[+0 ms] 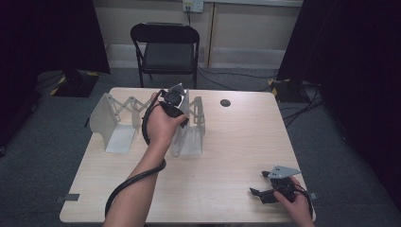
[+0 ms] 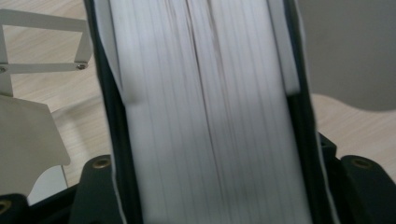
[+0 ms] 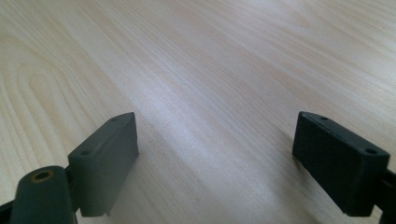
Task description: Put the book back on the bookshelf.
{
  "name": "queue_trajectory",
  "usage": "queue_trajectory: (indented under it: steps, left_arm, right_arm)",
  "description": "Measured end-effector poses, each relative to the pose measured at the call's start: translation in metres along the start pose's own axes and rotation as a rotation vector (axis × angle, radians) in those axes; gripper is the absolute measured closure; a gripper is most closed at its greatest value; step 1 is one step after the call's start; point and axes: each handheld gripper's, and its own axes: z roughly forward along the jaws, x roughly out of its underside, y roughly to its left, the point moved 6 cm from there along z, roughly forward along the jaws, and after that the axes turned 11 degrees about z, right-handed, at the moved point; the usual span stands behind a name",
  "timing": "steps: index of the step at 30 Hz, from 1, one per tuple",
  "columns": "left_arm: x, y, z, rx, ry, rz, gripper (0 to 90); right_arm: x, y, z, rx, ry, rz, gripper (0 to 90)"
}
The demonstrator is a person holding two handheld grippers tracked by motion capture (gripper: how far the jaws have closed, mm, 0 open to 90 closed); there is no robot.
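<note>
Altogether, one table point(image 1: 227, 156), one folding chair point(image 1: 165, 47) and one expandable metal rack point(image 1: 116, 127) are being shown from above, along with two grippers. One book point(image 2: 205, 121) is being seen in the left gripper view, its white page edges running upward between dark covers.

From above, the left gripper point(image 1: 177, 111) is being held over the right end of the rack, near the far side of the table, and the book is being hidden there by the hand. Up close, the book is being shown between the two black jaws, with a rack panel point(image 2: 28, 135) beside it on the wood. Whether the pads are pressing on the covers cannot be told.

The right gripper point(image 1: 260, 184) is being rested near the front right corner, well apart from the rack. Its jaws are being held wide apart over bare wood, with nothing between them.

No readable writing is being shown.
</note>
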Motion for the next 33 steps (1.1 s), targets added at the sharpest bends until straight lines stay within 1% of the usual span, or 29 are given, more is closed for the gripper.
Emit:
queue_trajectory:
  steps: [2,4,5,6,7,8,9,10,15,16,17,18,20,22,24,25,26,27,28,29,30,33]
  left_arm:
    - [0.005,-0.002,-0.002,0.004,-0.003,-0.007,38.0]
    - [0.006,-0.002,-0.002,0.003,-0.005,-0.004,38.6]
    - [0.007,-0.003,-0.002,0.005,-0.004,-0.013,38.6]
    - [0.008,-0.002,-0.003,-0.02,0.005,-0.006,42.1]
    - [0.008,-0.002,-0.003,-0.024,0.01,-0.02,47.5]
    - [0.008,-0.003,-0.004,-0.026,0.019,-0.051,48.3]
    - [0.008,-0.003,-0.004,-0.026,0.019,-0.051,48.9]
    - [0.006,-0.004,-0.004,-0.03,0.031,-0.074,49.4]
    - [0.001,-0.009,-0.004,-0.041,0.048,-0.078,50.1]
    - [0.0,-0.011,-0.004,-0.045,0.049,-0.085,50.1]
    - [-0.001,-0.011,-0.004,-0.045,0.057,-0.076,50.1]
    - [-0.003,-0.014,-0.005,-0.047,0.063,-0.09,50.0]
    - [-0.004,-0.014,-0.005,-0.047,0.067,-0.095,49.9]
    - [-0.008,-0.017,-0.005,-0.043,0.076,-0.116,49.7]
    - [-0.01,-0.019,-0.007,-0.035,0.082,-0.122,49.1]
    - [-0.01,-0.019,-0.007,-0.035,0.082,-0.122,48.4]
    - [-0.013,-0.021,-0.012,-0.007,0.059,-0.134,47.4]
    - [-0.013,-0.021,-0.012,-0.007,0.059,-0.134,46.6]
    - [-0.016,-0.023,-0.017,0.007,0.034,-0.131,45.7]
    - [-0.016,-0.023,-0.017,0.007,0.034,-0.131,45.2]
    - [-0.016,-0.024,-0.019,-0.008,0.031,-0.119,45.3]
    - [-0.015,-0.024,-0.019,-0.01,0.022,-0.117,44.6]
  right_arm:
    - [0.0,0.0,0.0,0.0,0.0,0.0,13.8]
    - [0.0,0.0,0.0,0.0,0.0,0.0,13.7]
    - [0.0,0.0,0.0,0.0,0.0,0.0,13.7]
    - [0.0,0.0,0.0,0.001,0.0,0.0,13.7]
    - [0.0,0.0,0.0,0.002,0.0,0.0,13.7]
    - [0.0,0.0,0.0,0.002,0.0,0.0,13.7]
    - [0.0,0.0,0.0,0.002,0.0,0.0,13.7]
    - [0.0,0.0,0.0,0.002,0.0,0.0,13.6]
    - [0.0,0.0,0.0,0.001,0.0,0.001,13.5]
    - [0.0,0.0,0.0,0.0,0.0,0.0,13.5]
    - [0.0,0.0,0.0,-0.001,0.001,-0.001,13.4]
    - [0.0,0.0,0.0,-0.002,0.001,-0.001,13.4]
    - [0.0,0.0,0.0,-0.001,0.003,-0.001,13.3]
    - [0.0,0.0,0.0,-0.002,0.004,-0.001,13.2]
    - [0.0,0.0,0.0,-0.002,0.004,-0.001,13.2]
    - [0.0,0.0,0.0,-0.002,0.004,-0.001,13.2]
    - [0.0,0.0,0.0,-0.002,0.004,-0.002,13.2]
    - [0.0,0.0,0.0,-0.002,0.004,-0.002,13.2]
    - [0.0,0.0,0.0,-0.002,0.004,-0.002,13.2]
    - [0.0,0.0,0.0,-0.002,0.004,-0.002,13.2]
    - [0.0,0.0,0.0,-0.002,0.004,-0.003,13.2]
    - [0.0,0.0,0.0,-0.002,0.004,-0.003,13.2]
